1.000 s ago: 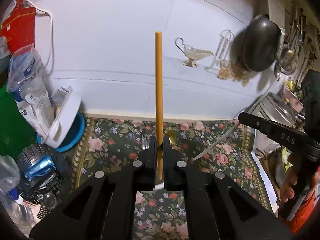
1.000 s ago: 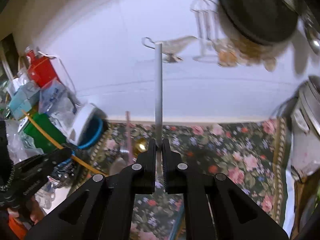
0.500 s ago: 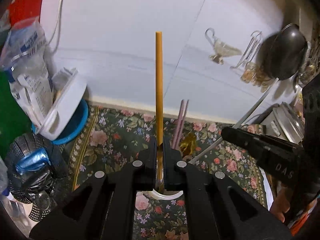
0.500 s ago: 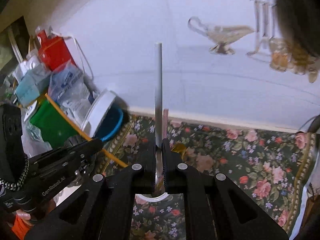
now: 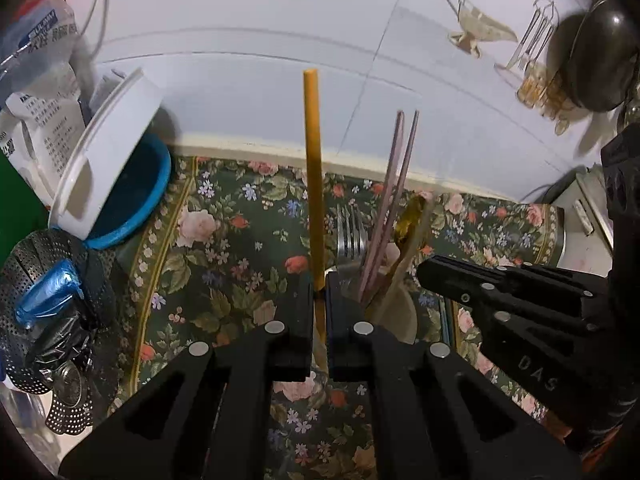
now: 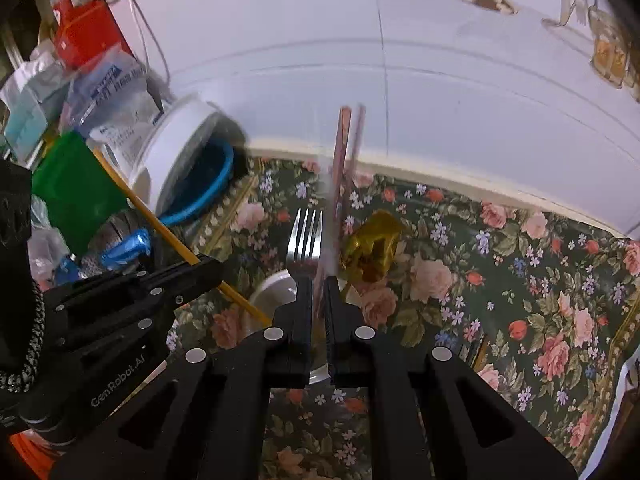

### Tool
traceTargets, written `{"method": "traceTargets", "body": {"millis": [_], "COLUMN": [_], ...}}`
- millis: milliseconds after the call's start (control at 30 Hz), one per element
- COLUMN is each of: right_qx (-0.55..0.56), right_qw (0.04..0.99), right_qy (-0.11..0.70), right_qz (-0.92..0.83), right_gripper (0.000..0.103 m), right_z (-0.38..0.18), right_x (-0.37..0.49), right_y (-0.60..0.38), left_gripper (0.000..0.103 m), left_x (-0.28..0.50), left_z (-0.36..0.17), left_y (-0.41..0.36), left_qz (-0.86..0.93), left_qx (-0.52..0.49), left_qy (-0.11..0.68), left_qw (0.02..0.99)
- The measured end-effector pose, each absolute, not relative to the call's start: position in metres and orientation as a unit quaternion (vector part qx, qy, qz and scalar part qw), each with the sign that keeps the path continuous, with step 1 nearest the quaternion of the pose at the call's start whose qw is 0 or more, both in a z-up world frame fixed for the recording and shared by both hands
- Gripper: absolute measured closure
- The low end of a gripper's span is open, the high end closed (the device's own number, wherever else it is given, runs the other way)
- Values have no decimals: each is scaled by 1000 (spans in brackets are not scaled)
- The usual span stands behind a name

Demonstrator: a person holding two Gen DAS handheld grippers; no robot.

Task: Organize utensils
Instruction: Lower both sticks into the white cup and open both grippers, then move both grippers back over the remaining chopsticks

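At the centre of the left wrist view, the left tongs (image 5: 319, 304) pinch a yellow chopstick (image 5: 313, 176) upright beside the white cup (image 5: 400, 312) holding a fork (image 6: 305, 236) and pink chopsticks (image 5: 390, 200). The right tongs (image 6: 319, 300) pinch a blurred grey chopstick (image 6: 326, 216) over the cup's rim. Flowered bench cloth (image 6: 500, 280) lies open at right; clutter crowds the left edge.

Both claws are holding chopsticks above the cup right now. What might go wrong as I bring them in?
1. The cup already holds a fork, pink chopsticks and a gold spoon; the yellow chopstick or the grey chopstick may catch on them.
2. The left claw and right claw are close together and might collide.
3. Pushing a chopstick against the rim might tip the cup.
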State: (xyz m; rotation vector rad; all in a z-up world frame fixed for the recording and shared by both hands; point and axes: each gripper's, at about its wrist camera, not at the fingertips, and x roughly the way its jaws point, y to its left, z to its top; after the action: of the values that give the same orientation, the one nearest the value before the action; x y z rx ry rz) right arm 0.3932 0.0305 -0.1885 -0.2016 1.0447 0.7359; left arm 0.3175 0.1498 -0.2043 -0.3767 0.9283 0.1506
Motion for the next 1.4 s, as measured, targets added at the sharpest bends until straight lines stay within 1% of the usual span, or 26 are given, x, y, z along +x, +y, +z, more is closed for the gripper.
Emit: {"method": "traceTargets", "body": {"millis": [300, 433, 633, 767, 867, 900, 967, 1167, 1267, 1400], "right_qx": [-113, -112, -110, -103, -99, -98, -95, -95, -96, -96], "right_qw": [787, 790, 805, 817, 830, 835, 842, 857, 861, 862], "right_qy": [502, 497, 472, 452, 431, 422, 411, 393, 390, 397], "right_qz": [340, 341, 343, 343, 341, 338, 335, 320, 312, 299], "right_gripper": [97, 88, 86, 83, 74, 74, 72, 71, 68, 67], "right_z": [-201, -195, -175, -156, -141, -136, -129, -118, -119, -124], "right_x": [394, 390, 381, 375, 371, 369, 367, 360, 356, 353], "right_y": [32, 25, 12, 1, -10, -15, -24, -49, -62, -81], "left_gripper": [99, 99, 98, 94, 90, 89, 84, 76, 76, 76], "left_x": [315, 309, 299, 292, 287, 286, 283, 279, 280, 283], "left_z": [-201, -190, -171, -153, -142, -139, -133, -126, -131, -144], "left_y": [144, 141, 134, 126, 119, 116, 110, 87, 74, 56], "left_qz": [79, 79, 77, 76, 75, 74, 70, 58, 48, 35], "left_qx": [-157, -147, -132, -122, -116, -117, -118, -118, -120, -119], "left_qy": [450, 441, 426, 407, 393, 390, 384, 378, 383, 400], "left_qw": [876, 882, 892, 902, 909, 910, 913, 917, 914, 908]}}
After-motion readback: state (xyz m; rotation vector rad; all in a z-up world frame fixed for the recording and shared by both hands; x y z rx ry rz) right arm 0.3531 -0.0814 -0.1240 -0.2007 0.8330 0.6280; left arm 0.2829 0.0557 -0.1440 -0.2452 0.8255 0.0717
